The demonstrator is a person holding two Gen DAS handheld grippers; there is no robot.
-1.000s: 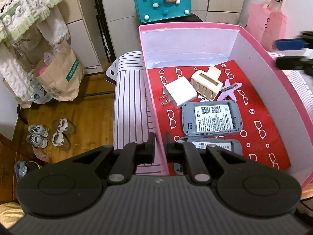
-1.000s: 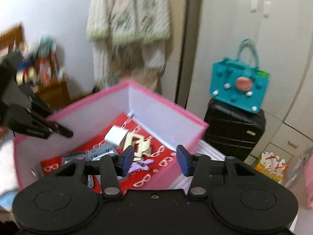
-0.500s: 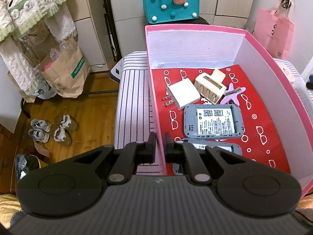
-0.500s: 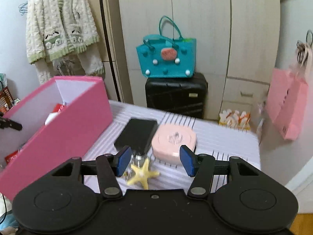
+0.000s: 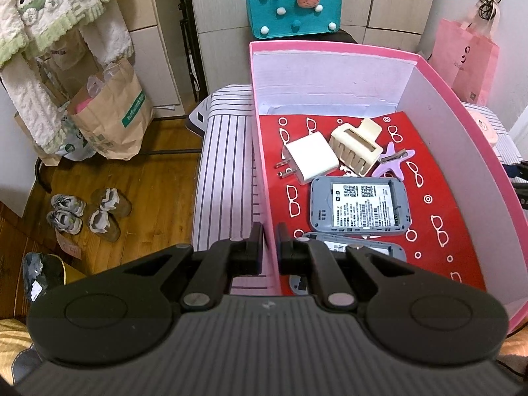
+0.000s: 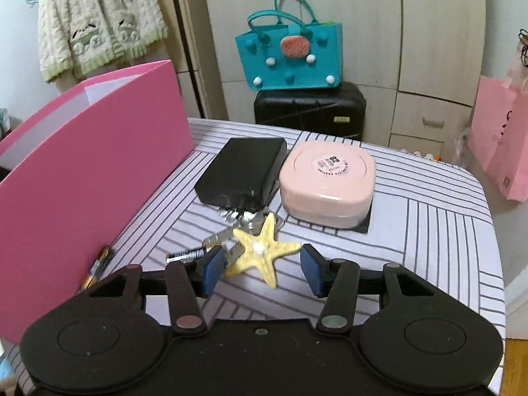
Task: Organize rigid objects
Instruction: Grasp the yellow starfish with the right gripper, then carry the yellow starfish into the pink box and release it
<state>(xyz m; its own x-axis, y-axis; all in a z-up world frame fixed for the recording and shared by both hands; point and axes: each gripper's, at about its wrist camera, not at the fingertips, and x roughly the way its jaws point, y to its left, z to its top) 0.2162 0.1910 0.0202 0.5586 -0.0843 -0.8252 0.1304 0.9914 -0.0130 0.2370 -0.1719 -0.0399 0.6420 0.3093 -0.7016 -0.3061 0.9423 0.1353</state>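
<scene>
My left gripper (image 5: 270, 242) is shut on the left wall of the pink box (image 5: 262, 171). Inside the box lie a white charger (image 5: 312, 161), a cream hair claw (image 5: 356, 148), a purple star clip (image 5: 391, 165) and two grey devices (image 5: 359, 208). My right gripper (image 6: 259, 269) is open and empty, just above a yellow starfish clip (image 6: 260, 249) on the striped table (image 6: 429, 231). Behind it lie a black box (image 6: 241, 175) and a pink case (image 6: 328, 183). Two batteries (image 6: 186, 255) lie near the pink box (image 6: 82, 178).
A teal bag (image 6: 290, 56) sits on a black suitcase (image 6: 310, 109) behind the table. A pink shopping bag (image 6: 498, 138) hangs at the right. Shoes (image 5: 85, 214) and paper bags (image 5: 109, 112) are on the wooden floor at the left.
My right gripper has swung away from the pink box to the table and come down close over the starfish clip. My left gripper has kept its hold on the box wall.
</scene>
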